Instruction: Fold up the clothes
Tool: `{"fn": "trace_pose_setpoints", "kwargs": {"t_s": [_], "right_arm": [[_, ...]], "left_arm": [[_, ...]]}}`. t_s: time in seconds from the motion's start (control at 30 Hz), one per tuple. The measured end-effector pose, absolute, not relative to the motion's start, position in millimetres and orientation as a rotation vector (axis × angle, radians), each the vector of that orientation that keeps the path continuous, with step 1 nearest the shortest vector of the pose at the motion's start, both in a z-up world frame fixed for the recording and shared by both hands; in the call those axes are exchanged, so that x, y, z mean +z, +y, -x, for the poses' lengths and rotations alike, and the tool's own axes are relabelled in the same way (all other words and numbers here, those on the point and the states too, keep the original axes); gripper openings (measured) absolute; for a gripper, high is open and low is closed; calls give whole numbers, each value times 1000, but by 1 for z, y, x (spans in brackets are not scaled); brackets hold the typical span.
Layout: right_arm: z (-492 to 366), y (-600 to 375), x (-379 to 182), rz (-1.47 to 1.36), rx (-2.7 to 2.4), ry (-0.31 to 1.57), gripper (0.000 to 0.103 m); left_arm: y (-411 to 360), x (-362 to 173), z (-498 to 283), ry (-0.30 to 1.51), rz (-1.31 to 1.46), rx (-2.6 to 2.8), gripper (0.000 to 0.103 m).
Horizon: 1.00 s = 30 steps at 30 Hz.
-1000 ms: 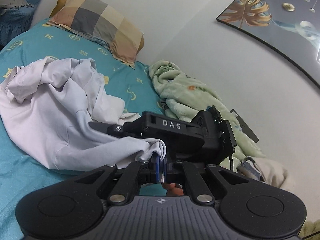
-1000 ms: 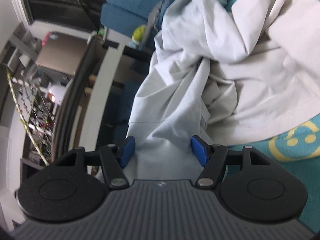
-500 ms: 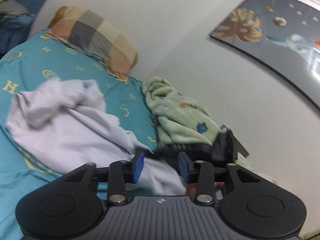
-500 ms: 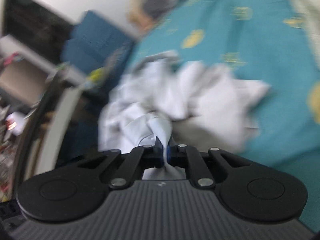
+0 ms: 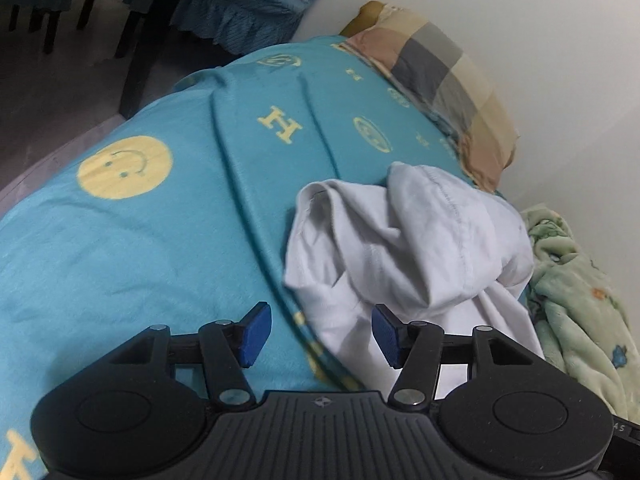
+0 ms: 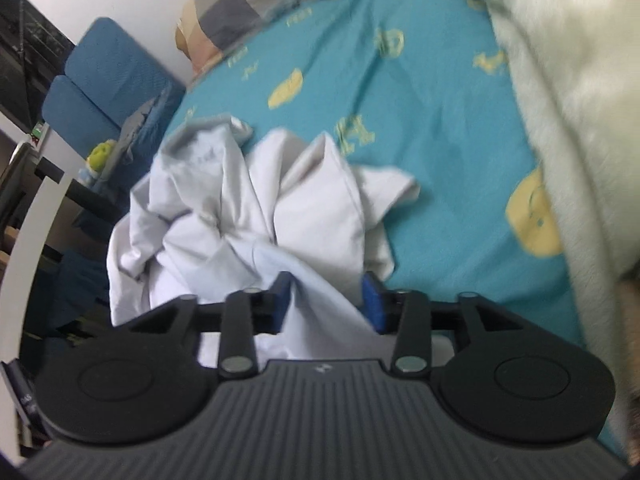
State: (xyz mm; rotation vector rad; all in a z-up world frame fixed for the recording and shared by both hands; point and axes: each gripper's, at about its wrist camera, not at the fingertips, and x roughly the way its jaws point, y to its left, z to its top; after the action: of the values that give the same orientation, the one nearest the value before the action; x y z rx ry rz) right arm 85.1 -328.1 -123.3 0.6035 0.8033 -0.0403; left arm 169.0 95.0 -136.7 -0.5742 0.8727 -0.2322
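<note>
A crumpled white garment (image 5: 404,240) lies in a heap on the teal bedsheet (image 5: 160,216). My left gripper (image 5: 320,334) is open and empty, just above the sheet at the garment's near edge. In the right wrist view the same garment (image 6: 256,220) is bunched up, and a fold of it runs between the spread blue pads of my right gripper (image 6: 326,304). The jaws stand open around the cloth, not pinching it.
A checked pillow (image 5: 440,80) lies at the head of the bed by the white wall. A pale green fleece blanket (image 5: 576,304) is piled on the right side; it also shows in the right wrist view (image 6: 560,80). A blue chair (image 6: 108,92) stands beside the bed, with dark floor beyond.
My left gripper let go of the white garment, opened and swung left over the sheet. My right gripper shut on the garment, pulled it across the bed, then opened.
</note>
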Motion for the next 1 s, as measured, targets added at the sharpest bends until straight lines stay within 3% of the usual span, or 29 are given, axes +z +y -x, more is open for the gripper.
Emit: {"fn": "trace_pose_setpoints", "kwargs": {"t_s": [0.03,0.1,0.13,0.2,0.47,0.6,0.83,1.0], "right_arm": [[-84,-328,-119,-573,-56,773,55],[-84,-327,-112,-518,-84,707,55],[-85,-325,-108,-500,-82,678,55],[-86,-317,-97,-445,-27,625,55],[-145,-236,-50,-153,377,611,55],[-206,-160,-29,73,556,740,53],[-288,-31,-68,465,724,1141,51],[-295,6,-107,686,710,1249,50]], "left_arm": [[90,-138,-171,877,555,-240,34],[81,-138,-172,883,504,-233,25],[78,-136,-171,874,478,-220,13],[77,-129,-168,847,476,-202,9],[83,-103,-150,842,534,-139,7],[86,-97,-138,830,520,-142,7],[96,-111,-136,853,576,-146,6],[95,-115,-136,849,549,-158,7]]}}
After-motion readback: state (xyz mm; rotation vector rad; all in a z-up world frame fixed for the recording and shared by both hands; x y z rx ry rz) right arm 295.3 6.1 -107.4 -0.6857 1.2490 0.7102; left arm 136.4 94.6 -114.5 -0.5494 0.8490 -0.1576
